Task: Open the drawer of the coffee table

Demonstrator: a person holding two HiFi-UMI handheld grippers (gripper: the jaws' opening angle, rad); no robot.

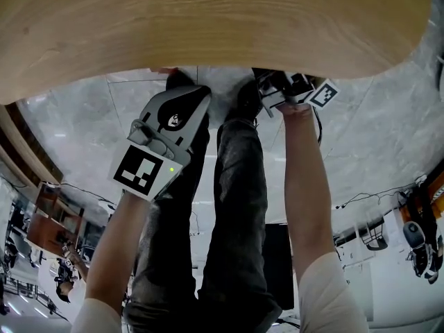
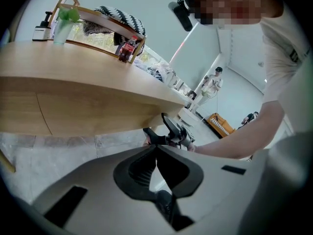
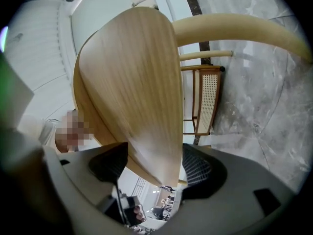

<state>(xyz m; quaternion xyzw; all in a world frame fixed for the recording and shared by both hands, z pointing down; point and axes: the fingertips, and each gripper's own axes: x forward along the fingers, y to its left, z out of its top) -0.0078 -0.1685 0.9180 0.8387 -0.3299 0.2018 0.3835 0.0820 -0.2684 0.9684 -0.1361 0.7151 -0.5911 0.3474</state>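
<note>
grey marble floor (image 1: 361, 158) spreads under you, and the pale wood top of the coffee table (image 1: 208, 19) fills the upper part of the head view, with your dark trouser legs (image 1: 236, 207) below it. your right gripper (image 3: 155, 163) is up at the table's near edge, upper right of centre in the head view. in its own view a wooden slab of the table runs down between the jaws, with a pad against each face, so it is clamped on that edge. your left gripper (image 2: 156, 148) sits left of centre in the head view, apart from the table, its pads pressed together with nothing between them. in the left gripper view the table's side face crosses the left half of the frame. the panel that reads as the drawer (image 2: 98, 111) lies flush in it, bounded by a seam at the left. a red-labelled bottle (image 2: 128, 49) stands on the tabletop, upper left.
</note>
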